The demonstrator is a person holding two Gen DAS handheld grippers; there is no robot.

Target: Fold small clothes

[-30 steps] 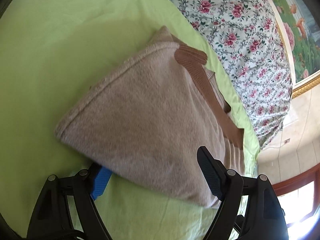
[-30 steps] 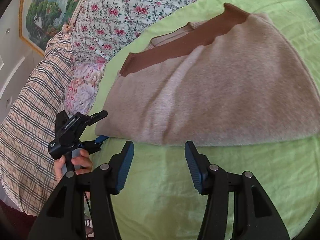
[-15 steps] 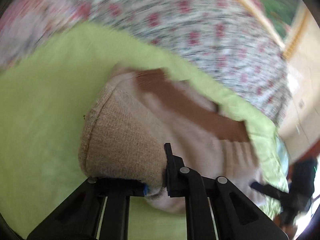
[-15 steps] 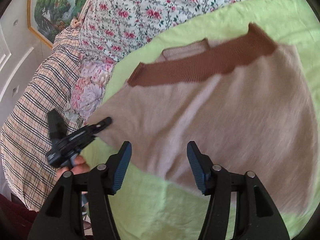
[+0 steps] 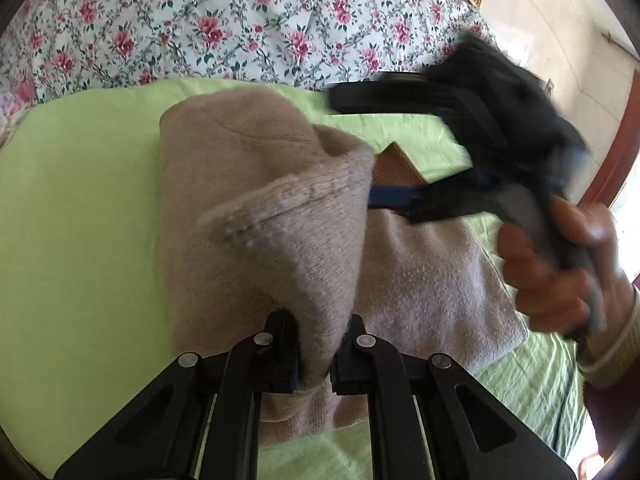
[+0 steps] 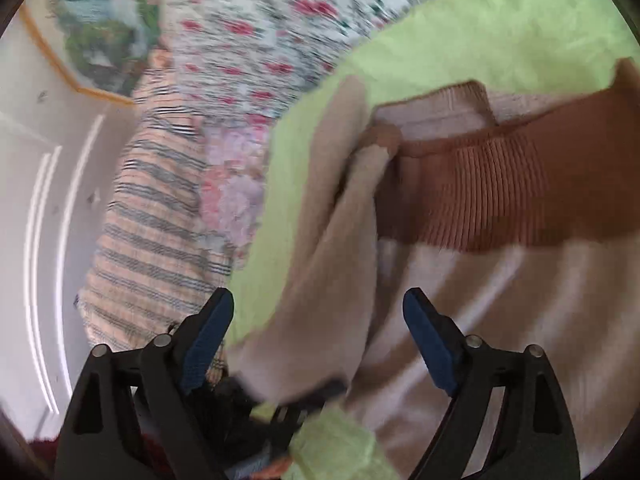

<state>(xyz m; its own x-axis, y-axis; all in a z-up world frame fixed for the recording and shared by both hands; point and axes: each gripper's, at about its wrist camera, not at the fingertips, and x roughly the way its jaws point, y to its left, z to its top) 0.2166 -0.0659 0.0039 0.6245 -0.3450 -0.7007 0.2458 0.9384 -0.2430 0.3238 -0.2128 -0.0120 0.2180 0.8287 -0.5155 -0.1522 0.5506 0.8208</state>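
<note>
Nearest me, my left gripper (image 5: 314,354) is pinching the near edge of the sweater (image 5: 240,208), jaws pressed together with the knit bunched between them. That edge is lifted and carried over the rest, so a flap stands up in front of the lens. The sweater lies on the green sheet (image 5: 80,200), its lower layer flat to the right of the flap.

My right gripper (image 6: 316,338) has just been opening and stands spread wide; the raised fold hangs between its pads without being pressed. In the left view it shows as a dark blur reaching in over the cloth, held by my right hand (image 5: 560,264).

Further on is the brown ribbed band (image 6: 500,196), with a paler neckline behind it. Beyond that are the floral quilt (image 5: 240,20) and a checked blanket (image 6: 152,220), and a framed picture (image 6: 88,40) on the wall.

To do this fold well, I judge I should keep the left pinch firm and carry the flap across until its edge lines up with the far side, then lower it flat rather than drop it. The right should either take the other corner of that edge so it travels level, or press the lower layer so it does not drag. Bunching at the crease is the risk.
</note>
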